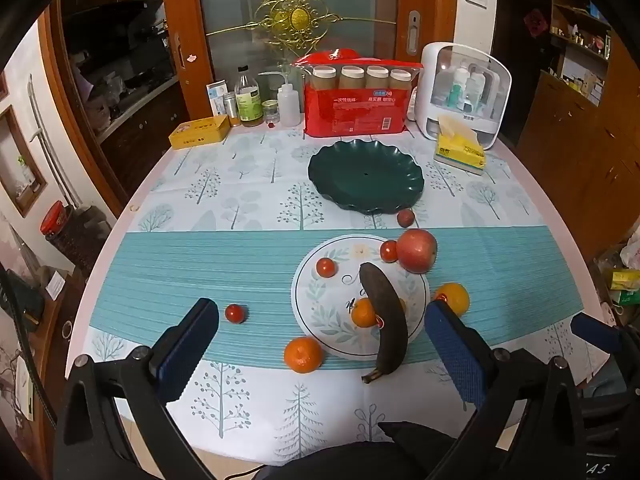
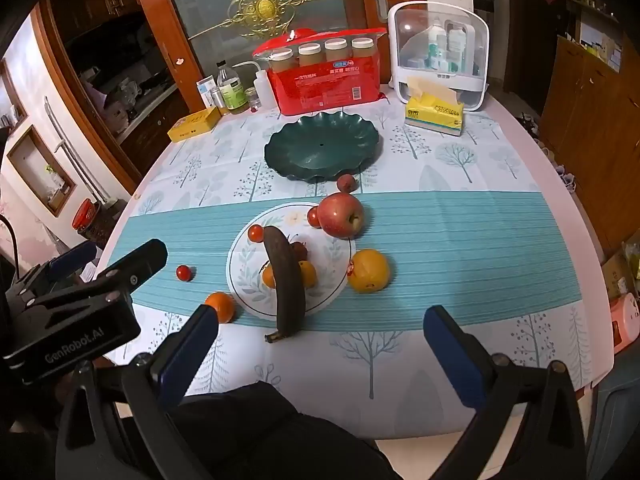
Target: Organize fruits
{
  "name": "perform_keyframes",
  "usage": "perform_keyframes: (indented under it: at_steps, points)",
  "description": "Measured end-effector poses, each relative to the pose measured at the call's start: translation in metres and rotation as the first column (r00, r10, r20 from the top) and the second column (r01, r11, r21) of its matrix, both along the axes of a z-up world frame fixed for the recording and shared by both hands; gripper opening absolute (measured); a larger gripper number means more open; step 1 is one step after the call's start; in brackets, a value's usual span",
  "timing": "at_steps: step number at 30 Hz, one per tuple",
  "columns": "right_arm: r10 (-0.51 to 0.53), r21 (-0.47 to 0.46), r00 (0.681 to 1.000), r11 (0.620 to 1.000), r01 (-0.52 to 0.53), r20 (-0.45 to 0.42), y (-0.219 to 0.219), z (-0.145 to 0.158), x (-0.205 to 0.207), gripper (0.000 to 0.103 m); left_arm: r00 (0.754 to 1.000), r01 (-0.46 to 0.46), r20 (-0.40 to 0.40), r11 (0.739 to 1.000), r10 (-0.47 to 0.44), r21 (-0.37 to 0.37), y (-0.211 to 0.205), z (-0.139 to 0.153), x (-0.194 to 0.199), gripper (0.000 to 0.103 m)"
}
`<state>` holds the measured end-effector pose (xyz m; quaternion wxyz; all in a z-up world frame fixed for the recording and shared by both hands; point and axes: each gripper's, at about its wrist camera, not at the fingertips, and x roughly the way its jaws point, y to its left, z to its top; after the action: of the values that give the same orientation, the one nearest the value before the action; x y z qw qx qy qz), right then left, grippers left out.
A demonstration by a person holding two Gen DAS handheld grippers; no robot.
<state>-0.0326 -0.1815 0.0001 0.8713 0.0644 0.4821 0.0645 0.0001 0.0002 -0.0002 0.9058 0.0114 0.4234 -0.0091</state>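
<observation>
A dark overripe banana [image 1: 386, 316] [image 2: 286, 280] lies across a white floral plate [image 1: 320, 308] [image 2: 248, 284], over a small orange [image 1: 363, 313] [image 2: 269, 277]. A red apple [image 1: 416, 250] [image 2: 341, 215], cherry tomatoes [image 1: 325, 267] [image 1: 234, 313] [image 2: 183, 272], a mandarin [image 1: 303, 354] [image 2: 221, 306] and a yellow orange [image 1: 454, 298] [image 2: 368, 271] lie around. An empty dark green plate [image 1: 366, 178] [image 2: 320, 148] stands behind. My left gripper [image 1: 322, 320] and right gripper [image 2: 321, 320] are both open and empty above the near table edge.
At the table's back stand a red package of cups [image 1: 356, 96], bottles [image 1: 248, 98], a yellow tin [image 1: 199, 131], a tissue box [image 1: 460, 150] and a white cosmetics case [image 1: 464, 92]. The left gripper's body [image 2: 80, 312] shows left in the right wrist view.
</observation>
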Motion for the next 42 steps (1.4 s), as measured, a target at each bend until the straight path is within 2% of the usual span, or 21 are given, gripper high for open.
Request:
perform_keyframes:
  at_steps: [30, 33, 42]
  points:
    - [0.007, 0.004, 1.0, 1.0, -0.007, -0.009, 0.002, -0.004, 0.015, 0.103, 1.0, -0.007, -0.009, 1.0, 0.007, 0.005, 0.009, 0.002, 0.01, 0.102]
    - [0.016, 0.005, 1.0, 1.0, -0.016, -0.009, 0.001, -0.006, 0.012, 0.103, 1.0, -0.015, -0.011, 1.0, 0.015, 0.011, 0.005, -0.007, 0.011, 0.102]
    - [0.036, 0.011, 0.999, 0.999, -0.036, -0.005, 0.002, -0.005, 0.015, 0.103, 1.0, -0.027, -0.013, 1.0, 0.027, 0.008, 0.004, -0.008, 0.006, 0.102]
